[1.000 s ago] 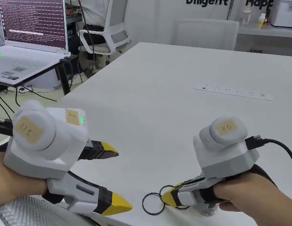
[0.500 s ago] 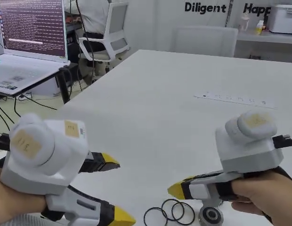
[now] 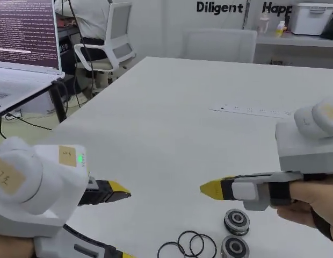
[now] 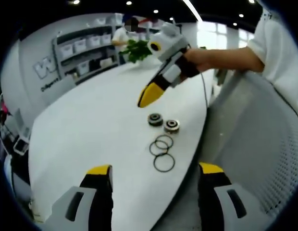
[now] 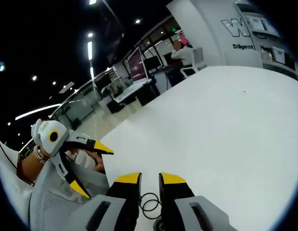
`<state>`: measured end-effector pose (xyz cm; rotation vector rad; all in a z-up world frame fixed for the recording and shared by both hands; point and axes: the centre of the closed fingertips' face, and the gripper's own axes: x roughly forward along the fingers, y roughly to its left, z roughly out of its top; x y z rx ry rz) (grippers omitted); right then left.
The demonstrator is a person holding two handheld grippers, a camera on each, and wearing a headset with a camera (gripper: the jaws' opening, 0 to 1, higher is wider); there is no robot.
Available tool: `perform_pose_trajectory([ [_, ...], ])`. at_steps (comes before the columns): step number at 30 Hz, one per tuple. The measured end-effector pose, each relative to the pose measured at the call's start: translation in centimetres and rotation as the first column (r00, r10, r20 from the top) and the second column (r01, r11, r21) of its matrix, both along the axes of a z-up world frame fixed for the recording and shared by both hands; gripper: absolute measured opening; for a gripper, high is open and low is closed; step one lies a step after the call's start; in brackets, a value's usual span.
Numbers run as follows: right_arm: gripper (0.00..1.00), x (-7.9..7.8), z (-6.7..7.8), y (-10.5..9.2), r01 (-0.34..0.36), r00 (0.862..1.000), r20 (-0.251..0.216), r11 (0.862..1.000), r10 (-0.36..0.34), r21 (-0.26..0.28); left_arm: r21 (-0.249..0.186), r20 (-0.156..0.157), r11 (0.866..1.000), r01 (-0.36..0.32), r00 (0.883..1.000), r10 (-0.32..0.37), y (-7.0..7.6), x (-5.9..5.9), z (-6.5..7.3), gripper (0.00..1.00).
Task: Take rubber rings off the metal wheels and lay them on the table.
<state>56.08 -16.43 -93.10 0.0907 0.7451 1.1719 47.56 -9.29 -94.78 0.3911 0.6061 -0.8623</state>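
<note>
Black rubber rings (image 3: 190, 243) in the head view, three of them, flat on the white table (image 3: 182, 123) close to its near edge: two overlapping, the third just left of them. Just right of the rings, two metal wheels (image 3: 237, 221), lying flat, one nearer than the other, close together and apart from the rings. Above and a little beyond the wheels, the right gripper (image 3: 208, 188), held in a hand at the right, yellow tips pointing left, drawn together with nothing between. At the near left, the left gripper (image 3: 121, 223), spread wide and empty, one yellow tip over the table, the other at the bottom edge of the view. Far left, a laptop (image 3: 21, 32) with its screen lit on a side desk; beyond it an office chair (image 3: 113, 37). Farther along the table, to the right, a white power strip (image 3: 250, 112).

Left gripper view: own jaws wide apart at the bottom, gripping nothing. Between and beyond them, the rings (image 4: 163, 162) on the table (image 4: 91, 125), then the wheels (image 4: 155, 119) side by side. Over the wheels and clear of them, the right gripper (image 4: 148, 97), tips closed.

Right gripper view: own jaws nearly touching, only a thin gap, empty. Through that gap, part of the rings (image 5: 150, 204) on the table (image 5: 226, 120). To the left, the left gripper (image 5: 93, 171), splayed open, beside the table's edge.
</note>
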Motion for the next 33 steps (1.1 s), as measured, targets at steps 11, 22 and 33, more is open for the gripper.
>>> perform_pose_trajectory([
  [11,0.17,2.6,0.4,-3.1,0.117,0.993,0.023,0.993,-0.118,0.011,-0.053,0.072,0.999,0.01,0.997,-0.006,-0.5,3.1,3.3,0.74],
  [22,0.2,5.0,-0.2,-5.6,0.216,0.975,0.045,0.976,-0.216,0.017,-0.057,0.157,0.994,0.097,0.984,-0.087,-3.5,6.4,6.8,0.75],
  [33,0.2,5.4,-3.1,-7.6,0.197,0.977,0.1,0.974,-0.186,-0.114,-0.085,0.199,0.976,0.2,0.963,-0.18,-7.9,9.6,7.6,0.69],
])
